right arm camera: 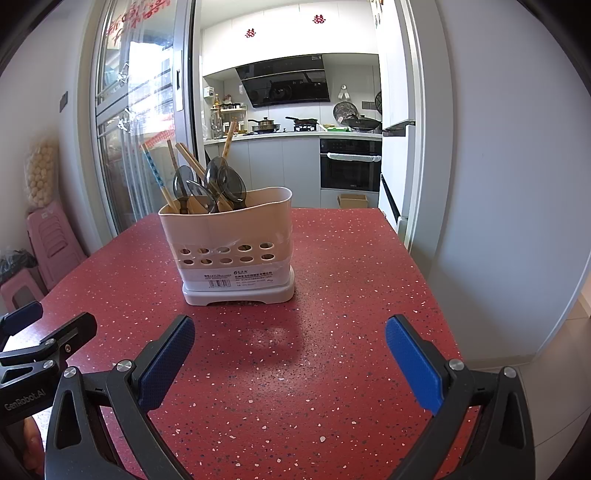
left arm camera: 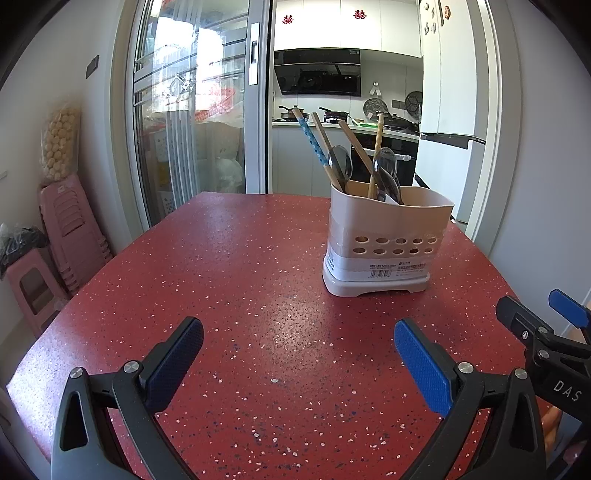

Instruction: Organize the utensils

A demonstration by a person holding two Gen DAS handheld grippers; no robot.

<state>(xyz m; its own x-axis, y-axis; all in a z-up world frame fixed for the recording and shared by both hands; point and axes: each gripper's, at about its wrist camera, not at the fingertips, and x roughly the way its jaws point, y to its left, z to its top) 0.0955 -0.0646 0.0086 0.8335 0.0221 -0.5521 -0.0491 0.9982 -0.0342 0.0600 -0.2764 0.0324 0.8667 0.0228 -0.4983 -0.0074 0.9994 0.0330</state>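
Chopsticks (left arm camera: 314,144) and spoons (right arm camera: 225,181) stand handles-up in the holder (left arm camera: 388,236), leaning upper left; left gripper (left arm camera: 299,343) and right gripper (right arm camera: 290,339) both spread wide, empty

- Right gripper (left arm camera: 554,321), body at the right edge of the left wrist view: white letters "DAS", cut off by the frame.
- Left gripper (right arm camera: 44,332), body at the left edge of the right wrist view: white "GenRobot.AI".
- Utensil holder (right arm camera: 236,236) on the tabletop: white label (right arm camera: 240,278) low on its front wall, with a barcode and lines of Chinese print, too small to read.
- Kitchen cabinets (left arm camera: 325,26): two red double-happiness signs (left arm camera: 288,19) on the upper doors.
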